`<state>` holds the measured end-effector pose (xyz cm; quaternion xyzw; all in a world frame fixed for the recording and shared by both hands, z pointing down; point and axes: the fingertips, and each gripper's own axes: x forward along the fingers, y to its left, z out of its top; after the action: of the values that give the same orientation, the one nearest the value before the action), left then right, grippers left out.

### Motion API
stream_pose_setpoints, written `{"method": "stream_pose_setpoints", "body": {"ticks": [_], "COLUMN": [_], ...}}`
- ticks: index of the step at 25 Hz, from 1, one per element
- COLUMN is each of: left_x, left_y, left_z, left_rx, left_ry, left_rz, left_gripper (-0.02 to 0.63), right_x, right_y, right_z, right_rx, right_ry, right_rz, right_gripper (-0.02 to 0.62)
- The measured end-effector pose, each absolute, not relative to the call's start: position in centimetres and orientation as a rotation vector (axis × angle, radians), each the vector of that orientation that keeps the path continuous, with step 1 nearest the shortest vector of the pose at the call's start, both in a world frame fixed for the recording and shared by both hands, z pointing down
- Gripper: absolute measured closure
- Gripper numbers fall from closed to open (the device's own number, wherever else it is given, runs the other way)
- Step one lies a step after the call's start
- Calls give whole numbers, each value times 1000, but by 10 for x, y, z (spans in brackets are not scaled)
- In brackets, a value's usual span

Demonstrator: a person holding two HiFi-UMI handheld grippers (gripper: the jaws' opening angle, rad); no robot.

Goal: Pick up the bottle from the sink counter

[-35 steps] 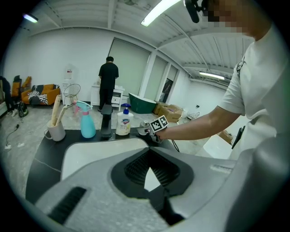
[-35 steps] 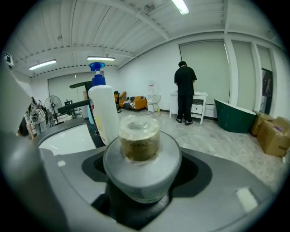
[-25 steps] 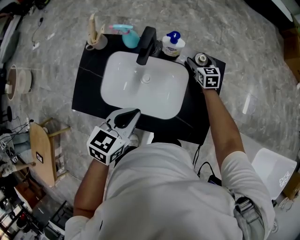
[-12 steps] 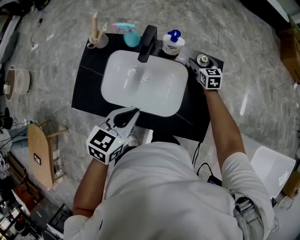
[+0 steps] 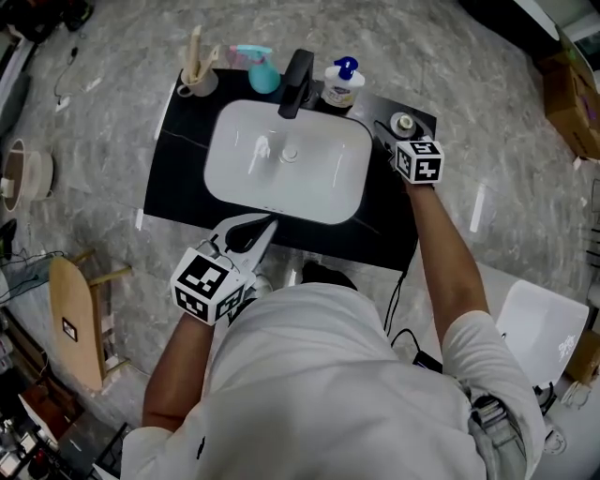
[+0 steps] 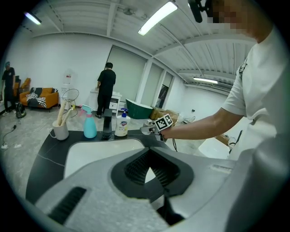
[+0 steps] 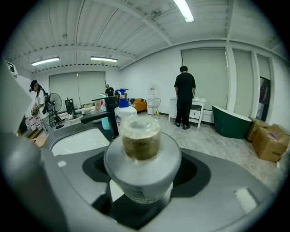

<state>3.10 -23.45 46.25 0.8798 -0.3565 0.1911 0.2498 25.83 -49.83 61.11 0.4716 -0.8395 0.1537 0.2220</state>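
The left claw [image 5: 265, 226] is closed and empty, by the front of the counter [image 5: 178, 178]. At the right end, the right claw [image 5: 392, 134] grips the bottle [image 5: 404, 122]. The grab looks done. Lifting it clear seems left.

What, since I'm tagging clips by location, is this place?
Probably a bathroom-fittings showroom or workshop: a freestanding sink counter with a black tap, a green bathtub, strip lights.

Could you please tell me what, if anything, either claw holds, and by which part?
The right claw grips the bottle around its body, below the cap; the left claw holds nothing.
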Motion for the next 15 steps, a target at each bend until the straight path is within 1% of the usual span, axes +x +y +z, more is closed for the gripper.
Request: {"method": "stream_pose_setpoints", "body": {"ticks": [15], "left_x": [-9], "left_y": [-170], "left_z": [447], "left_rx": [2466], "left_ry": [-923], "left_rz": [465], "left_gripper": [600], "right_x": [216], "right_y": [-406], "right_z": [549], "right_rx": [1302], "right_ry": [-2353], "right_rz": [394], "right_gripper": [238]}}
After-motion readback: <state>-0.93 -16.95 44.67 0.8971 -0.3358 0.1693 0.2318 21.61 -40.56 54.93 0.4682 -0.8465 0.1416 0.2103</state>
